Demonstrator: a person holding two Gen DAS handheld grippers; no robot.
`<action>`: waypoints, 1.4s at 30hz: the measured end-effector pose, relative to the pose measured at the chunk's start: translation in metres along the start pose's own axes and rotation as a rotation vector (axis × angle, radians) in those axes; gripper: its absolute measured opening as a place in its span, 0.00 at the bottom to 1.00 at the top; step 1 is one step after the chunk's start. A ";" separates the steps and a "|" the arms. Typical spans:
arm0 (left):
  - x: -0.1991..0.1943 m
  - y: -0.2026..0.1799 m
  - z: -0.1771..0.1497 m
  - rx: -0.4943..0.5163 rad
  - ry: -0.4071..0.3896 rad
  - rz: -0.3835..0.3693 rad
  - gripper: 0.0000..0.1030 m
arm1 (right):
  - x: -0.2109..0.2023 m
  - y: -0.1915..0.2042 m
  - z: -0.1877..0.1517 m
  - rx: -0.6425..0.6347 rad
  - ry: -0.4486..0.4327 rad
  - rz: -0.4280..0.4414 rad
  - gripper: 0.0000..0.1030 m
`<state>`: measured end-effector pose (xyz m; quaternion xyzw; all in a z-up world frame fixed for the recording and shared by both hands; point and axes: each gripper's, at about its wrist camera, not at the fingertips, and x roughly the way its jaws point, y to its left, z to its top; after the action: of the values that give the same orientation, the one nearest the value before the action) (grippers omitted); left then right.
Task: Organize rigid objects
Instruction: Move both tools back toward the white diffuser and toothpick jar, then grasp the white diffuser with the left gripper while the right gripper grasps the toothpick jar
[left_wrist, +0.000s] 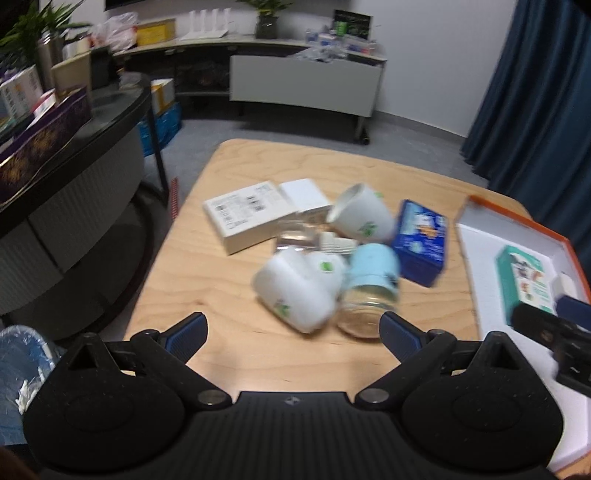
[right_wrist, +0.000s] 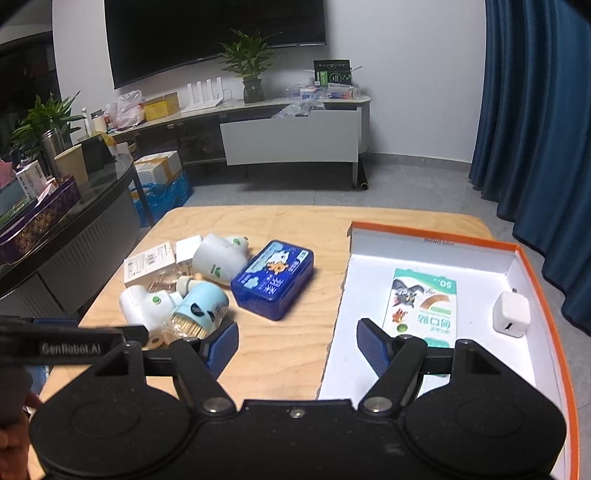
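Left wrist view: left gripper (left_wrist: 293, 328) pitched down over the near edge of the wooden table (left_wrist: 229, 280), jaws wide, nothing between the blue ribbed pads (left_wrist: 188, 330). Frame is motion-blurred. Just ahead of the pads sits the clutter: a white mug (left_wrist: 295, 295) on its side with a green leaf print, and touching it on the right a toothpick jar (left_wrist: 369, 291), clear plastic body with a pale blue cap. Behind them a second white mug (left_wrist: 360, 216) tilted on its side, a glossy blue plastic case (left_wrist: 423, 242), and two flat white cardboard boxes (left_wrist: 245, 216). Far right, the orange-rimmed tray (left_wrist: 480, 258) with white liner; right gripper's black body pokes in over it at the frame edge.

Right wrist view: right gripper (right_wrist: 297, 347) also angled down, straddling the tray's left wall (right_wrist: 334, 332), one finger over the table, the other over the tray. Jaws wide, empty. Inside the tray: a flat green-and-white bandage box (right_wrist: 424, 299) lying printed side up, and a small white cube charger (right_wrist: 511, 314) near the right wall, apart from the box. Left of the tray, same pile: blue case (right_wrist: 273, 278), rounded rectangular, nearest the tray; toothpick jar (right_wrist: 197, 314) just beside the left pad. Left gripper's black arm crosses the lower-left corner.
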<state>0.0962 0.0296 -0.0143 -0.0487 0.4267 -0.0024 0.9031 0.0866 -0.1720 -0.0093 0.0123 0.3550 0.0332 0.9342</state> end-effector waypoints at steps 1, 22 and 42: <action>0.004 0.004 0.001 -0.006 0.002 0.009 0.99 | 0.001 -0.001 -0.001 0.004 0.003 0.002 0.82; 0.059 -0.006 0.007 0.215 -0.030 -0.065 0.71 | 0.020 -0.002 -0.009 0.024 0.042 0.034 0.82; 0.008 0.040 0.002 0.012 -0.095 -0.009 0.71 | 0.097 0.064 0.019 0.040 0.151 0.125 0.82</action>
<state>0.1013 0.0696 -0.0225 -0.0453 0.3831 -0.0068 0.9226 0.1684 -0.1015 -0.0560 0.0508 0.4234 0.0851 0.9005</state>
